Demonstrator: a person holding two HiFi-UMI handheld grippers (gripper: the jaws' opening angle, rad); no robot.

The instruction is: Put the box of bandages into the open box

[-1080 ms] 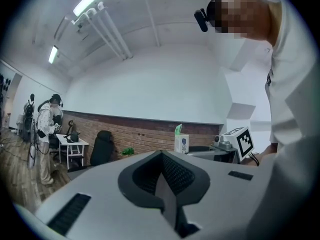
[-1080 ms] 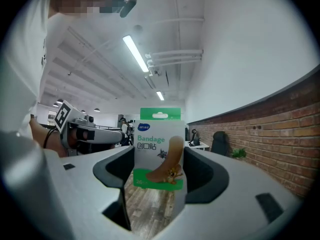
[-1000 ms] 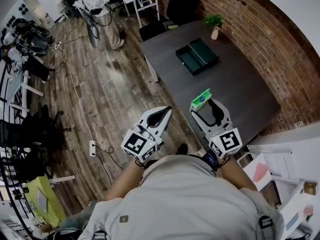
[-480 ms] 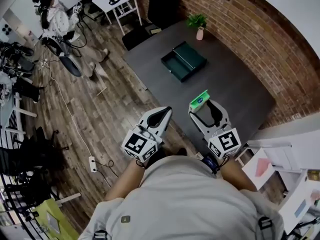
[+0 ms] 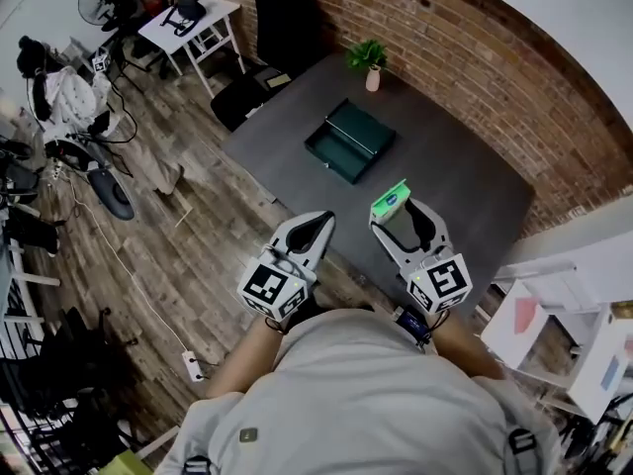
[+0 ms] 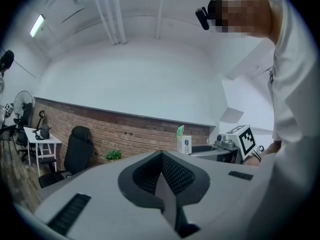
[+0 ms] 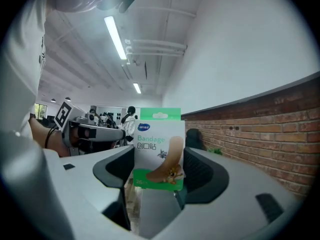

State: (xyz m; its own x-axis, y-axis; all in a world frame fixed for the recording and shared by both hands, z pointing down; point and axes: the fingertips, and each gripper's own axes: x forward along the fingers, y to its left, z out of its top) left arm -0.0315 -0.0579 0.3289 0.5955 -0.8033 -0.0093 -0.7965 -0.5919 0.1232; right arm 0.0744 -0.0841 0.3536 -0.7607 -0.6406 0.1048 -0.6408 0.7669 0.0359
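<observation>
The right gripper (image 5: 399,216) is clamped on the box of bandages (image 5: 391,199), its two jaws pressing the sides of the carton, which stands upright between them with its green top edge uppermost and the printed front, showing a plaster and the word "Bandage", facing the gripper's camera. Measured from the open box (image 5: 348,142), the bandage carton is held in the air on the near side, toward the person, well apart from it and not touching it. The open box is dark green, lies flat with its lid folded back, and sits on a dark grey table (image 5: 455,176). The left gripper (image 5: 318,224) has its jaws pressed together with nothing between them; it hangs nearer the person than the open box and to that box's left, over the wooden floor (image 5: 198,226) just off the table edge. Beyond the open box, toward the brick wall (image 5: 465,57), a small potted plant (image 5: 366,55) stands on the table, and farther left of that a black chair (image 5: 282,13) is drawn up.
</observation>
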